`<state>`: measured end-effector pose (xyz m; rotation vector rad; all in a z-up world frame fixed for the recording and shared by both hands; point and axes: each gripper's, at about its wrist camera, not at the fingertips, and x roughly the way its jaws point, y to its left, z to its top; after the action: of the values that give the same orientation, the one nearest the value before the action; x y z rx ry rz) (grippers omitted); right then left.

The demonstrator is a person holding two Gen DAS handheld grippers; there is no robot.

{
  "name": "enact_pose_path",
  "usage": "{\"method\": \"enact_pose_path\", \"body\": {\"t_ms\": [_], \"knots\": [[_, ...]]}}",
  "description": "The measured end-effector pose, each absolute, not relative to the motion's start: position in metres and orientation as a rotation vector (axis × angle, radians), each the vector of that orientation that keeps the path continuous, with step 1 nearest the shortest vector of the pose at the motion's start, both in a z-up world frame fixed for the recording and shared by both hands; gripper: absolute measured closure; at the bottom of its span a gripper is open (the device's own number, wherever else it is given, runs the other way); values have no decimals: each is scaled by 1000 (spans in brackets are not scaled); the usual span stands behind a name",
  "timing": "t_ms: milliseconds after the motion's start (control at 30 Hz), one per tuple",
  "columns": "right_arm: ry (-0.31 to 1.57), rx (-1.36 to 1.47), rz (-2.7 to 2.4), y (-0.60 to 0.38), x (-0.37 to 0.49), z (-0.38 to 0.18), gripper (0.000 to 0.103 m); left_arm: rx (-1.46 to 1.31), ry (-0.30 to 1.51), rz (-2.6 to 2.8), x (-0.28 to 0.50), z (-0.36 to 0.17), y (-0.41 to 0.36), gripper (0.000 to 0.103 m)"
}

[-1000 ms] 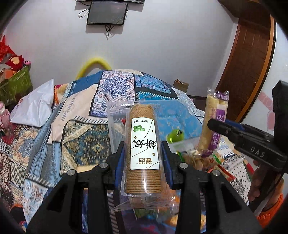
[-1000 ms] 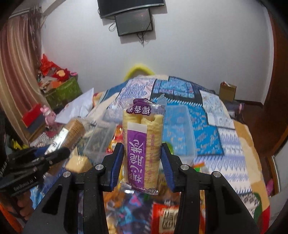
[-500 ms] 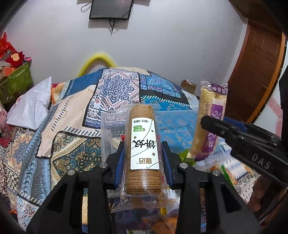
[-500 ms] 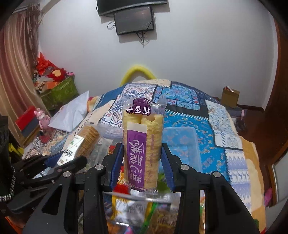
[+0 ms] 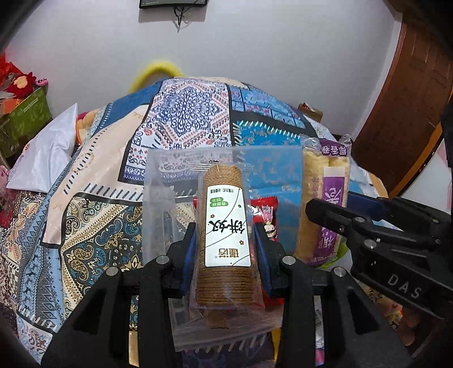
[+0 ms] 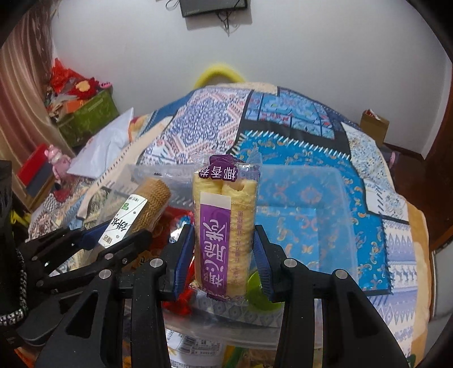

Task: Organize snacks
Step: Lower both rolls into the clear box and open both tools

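In the clear bin [image 6: 334,198], red snack packets [image 5: 264,211] lie.

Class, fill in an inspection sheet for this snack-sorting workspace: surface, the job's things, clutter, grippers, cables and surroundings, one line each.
Surface: bed under a patchwork quilt.
Job's things: brown biscuit pack; yellow egg-roll pack with purple label; clear plastic bin on the quilt; red snack packet behind the biscuits.
Clutter: white pillow; green box of red toys.
Grippers: left gripper shut on biscuit pack; right gripper shut on egg-roll pack.
Cables: wires dangle under wall screen.
Surroundings: white wall, wooden door, cardboard box.
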<state>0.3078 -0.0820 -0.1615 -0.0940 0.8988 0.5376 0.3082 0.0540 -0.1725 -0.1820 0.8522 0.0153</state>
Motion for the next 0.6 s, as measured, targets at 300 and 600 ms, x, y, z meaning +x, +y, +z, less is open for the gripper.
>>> {"method": "enact_pose_path", "body": {"t_ms": [300, 600], "knots": [[948, -104, 537, -83, 307, -170, 64, -168, 844, 12, 304, -169, 53, 64], [885, -113, 535, -94, 290, -141, 62, -159, 797, -1, 276, -136, 54, 63]]}}
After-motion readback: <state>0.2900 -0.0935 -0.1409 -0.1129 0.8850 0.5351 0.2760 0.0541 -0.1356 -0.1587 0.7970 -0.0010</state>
